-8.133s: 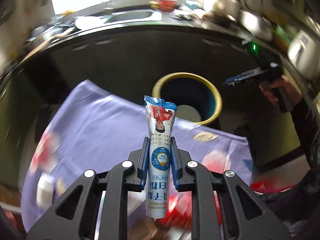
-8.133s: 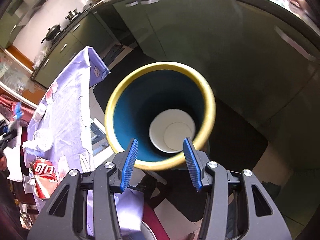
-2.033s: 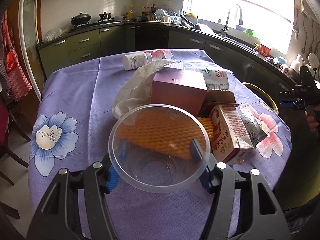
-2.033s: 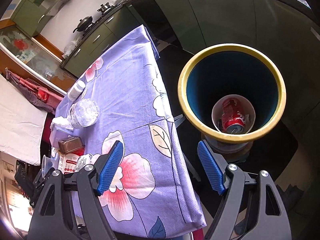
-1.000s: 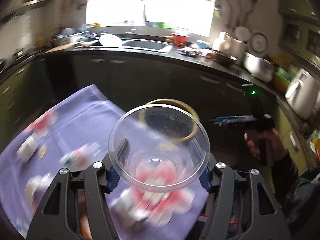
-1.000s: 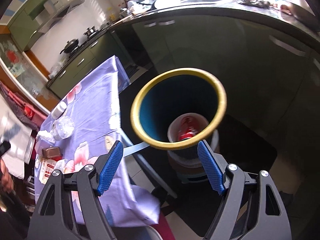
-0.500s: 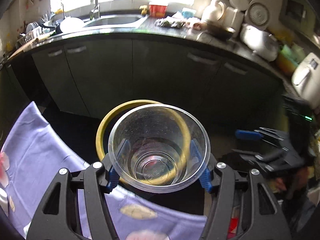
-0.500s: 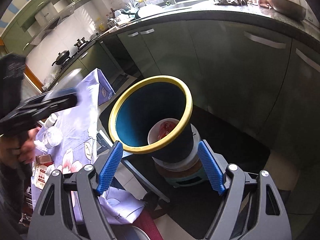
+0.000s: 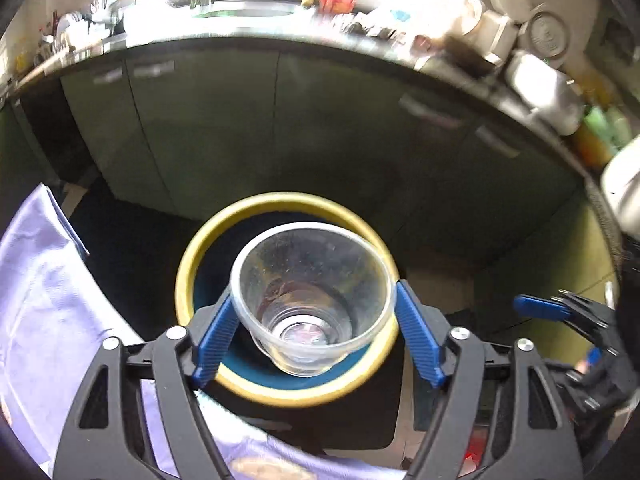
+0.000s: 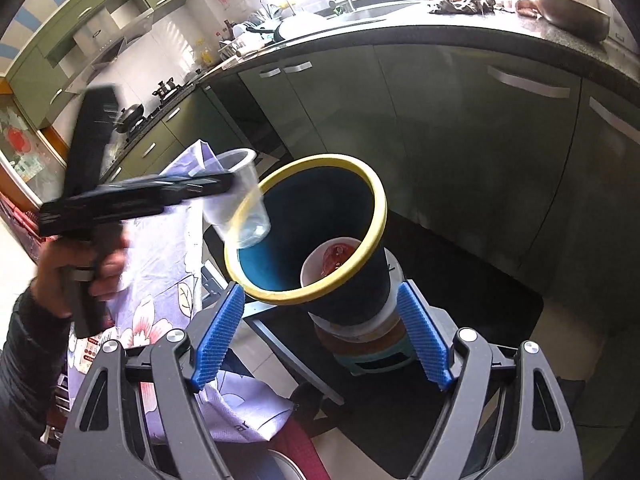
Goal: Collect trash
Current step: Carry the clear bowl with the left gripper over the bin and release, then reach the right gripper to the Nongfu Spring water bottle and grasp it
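Note:
A clear plastic cup (image 9: 312,300) is between the blue pads of my left gripper (image 9: 316,336), above the open mouth of the blue bin with a yellow rim (image 9: 188,268). The jaws stand wide; the right pad is clear of the cup. In the right wrist view the cup (image 10: 236,204) hangs tilted at the bin's near rim (image 10: 376,216), just off the left gripper's tip. A red can (image 10: 334,258) lies at the bin's bottom. My right gripper (image 10: 320,340) is open and empty, in front of the bin.
The purple flowered tablecloth (image 9: 44,300) hangs at the left, with the table edge next to the bin. Dark green cabinets (image 9: 224,120) and a cluttered counter run behind. The bin stands on a small stool (image 10: 360,344) on the dark floor.
My left gripper has opened over the bin and the cup has slipped forward and down toward the bin's mouth. The right gripper has stayed open, drawing back slightly.

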Motion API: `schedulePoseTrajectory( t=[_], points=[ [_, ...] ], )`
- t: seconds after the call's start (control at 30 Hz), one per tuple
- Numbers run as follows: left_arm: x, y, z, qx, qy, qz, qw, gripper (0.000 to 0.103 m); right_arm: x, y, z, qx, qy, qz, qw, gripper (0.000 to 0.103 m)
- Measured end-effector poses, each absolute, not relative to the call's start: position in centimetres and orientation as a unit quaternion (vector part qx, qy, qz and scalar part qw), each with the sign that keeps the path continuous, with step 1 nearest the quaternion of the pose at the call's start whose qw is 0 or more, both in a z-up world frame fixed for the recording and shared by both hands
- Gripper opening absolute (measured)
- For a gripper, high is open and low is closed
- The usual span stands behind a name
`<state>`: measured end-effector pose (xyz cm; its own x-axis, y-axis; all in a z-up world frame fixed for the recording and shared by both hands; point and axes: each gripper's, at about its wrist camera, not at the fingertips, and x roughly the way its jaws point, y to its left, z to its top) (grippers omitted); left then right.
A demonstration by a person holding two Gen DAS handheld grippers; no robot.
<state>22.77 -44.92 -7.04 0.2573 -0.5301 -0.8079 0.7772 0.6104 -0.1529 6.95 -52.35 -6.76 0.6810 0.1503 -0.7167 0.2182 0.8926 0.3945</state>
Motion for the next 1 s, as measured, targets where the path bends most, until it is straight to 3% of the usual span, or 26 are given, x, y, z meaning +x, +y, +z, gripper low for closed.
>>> schedulePoseTrajectory(
  t=[0.1,0.47,0.73,1.0],
  points=[
    [21.0,-42.9,-4.2,0.132,0.414,-0.426,0.793,0.092,7.2,-52.0,-6.5,0.229,0.4,-0.023,0.887,0.078],
    [19.2,-38.6,-0.5,0.111,0.353,-0.422,0.827,0.091,6.4,-48.8,-4.2,0.207,0.395,-0.005,0.895,0.08],
    [16.8,-24.0,3.1,0.03,0.347,-0.35,0.87,0.093,8.8,-45.7,-4.3,0.178,0.42,0.02,0.89,0.08],
    [12.7,-8.7,1.9,-0.017,0.329,-0.217,0.919,0.096,13.8,-38.7,-4.9,0.124,0.457,0.081,0.877,0.08]
  ],
)
